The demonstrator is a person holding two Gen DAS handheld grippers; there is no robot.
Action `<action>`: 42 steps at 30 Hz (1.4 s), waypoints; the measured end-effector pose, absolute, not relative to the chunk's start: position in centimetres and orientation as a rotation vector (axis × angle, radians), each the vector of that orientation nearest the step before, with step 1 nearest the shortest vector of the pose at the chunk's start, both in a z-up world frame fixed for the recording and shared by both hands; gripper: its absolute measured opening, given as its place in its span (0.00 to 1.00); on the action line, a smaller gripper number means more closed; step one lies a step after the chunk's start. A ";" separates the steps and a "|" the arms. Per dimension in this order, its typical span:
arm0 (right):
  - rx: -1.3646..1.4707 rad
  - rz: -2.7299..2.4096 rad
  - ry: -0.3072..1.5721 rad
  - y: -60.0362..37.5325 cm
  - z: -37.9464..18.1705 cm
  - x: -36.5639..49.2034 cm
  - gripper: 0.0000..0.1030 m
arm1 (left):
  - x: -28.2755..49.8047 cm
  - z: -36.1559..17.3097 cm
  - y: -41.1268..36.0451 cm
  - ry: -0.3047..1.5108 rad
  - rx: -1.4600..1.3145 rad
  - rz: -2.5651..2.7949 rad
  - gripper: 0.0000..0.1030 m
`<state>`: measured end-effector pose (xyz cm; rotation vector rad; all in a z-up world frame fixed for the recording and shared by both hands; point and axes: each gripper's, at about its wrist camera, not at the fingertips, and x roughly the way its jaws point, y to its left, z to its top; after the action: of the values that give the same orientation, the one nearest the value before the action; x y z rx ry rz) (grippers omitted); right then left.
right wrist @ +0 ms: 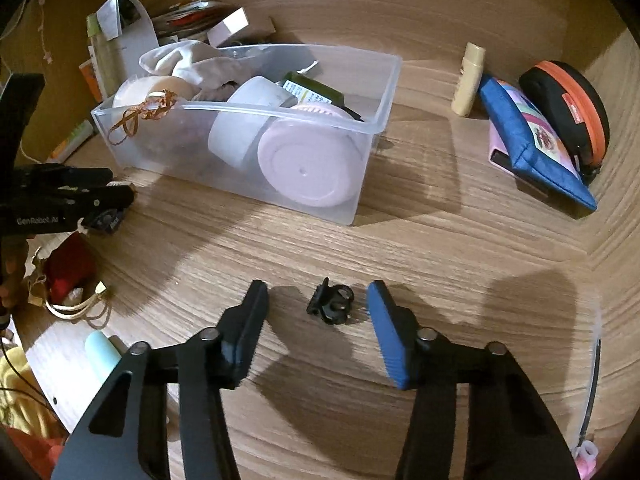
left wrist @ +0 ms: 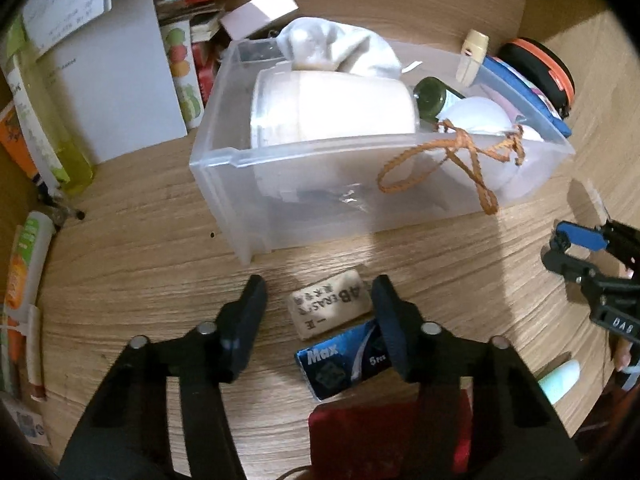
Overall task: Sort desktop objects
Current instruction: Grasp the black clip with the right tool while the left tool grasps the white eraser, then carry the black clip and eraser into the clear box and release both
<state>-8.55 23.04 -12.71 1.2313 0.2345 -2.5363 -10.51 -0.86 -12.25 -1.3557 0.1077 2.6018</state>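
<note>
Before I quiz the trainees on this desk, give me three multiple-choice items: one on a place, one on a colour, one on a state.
1. Where is the eraser?
A in the bin
B on the desk between the left fingers
C on the pouch

2. What colour is the clip?
A black
B red
C white

3. How is the right gripper?
A shut on the clip
B open around the clip
C shut, empty

Key: 1 B, it lies in front of the bin. 2 A, all black. 3 B, fingers apart, clip untouched.

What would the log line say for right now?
left gripper: open, around eraser | right gripper: open, around black clip | clear bin: part full | nothing held
</note>
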 end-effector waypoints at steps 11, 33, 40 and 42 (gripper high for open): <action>1.189 -2.565 0.127 24.4 -12.0 -8.7 0.18 | -9.3 -11.7 -1.5 0.123 -1.281 2.638 0.43; 0.906 -2.637 0.043 24.5 -4.8 -9.3 0.18 | -8.7 -2.9 -0.2 0.007 -0.929 2.668 0.43; 0.888 -2.612 0.059 22.9 -4.6 -11.1 0.18 | -11.5 -3.0 3.0 0.017 -0.920 2.608 0.43; 0.894 -2.599 0.063 22.6 -4.8 -11.8 0.18 | -12.4 -3.3 3.8 0.023 -0.932 2.589 0.43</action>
<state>-11.76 22.62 -4.84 0.8941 0.0628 -2.5995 -12.36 3.75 -3.31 -0.9318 0.0229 2.5891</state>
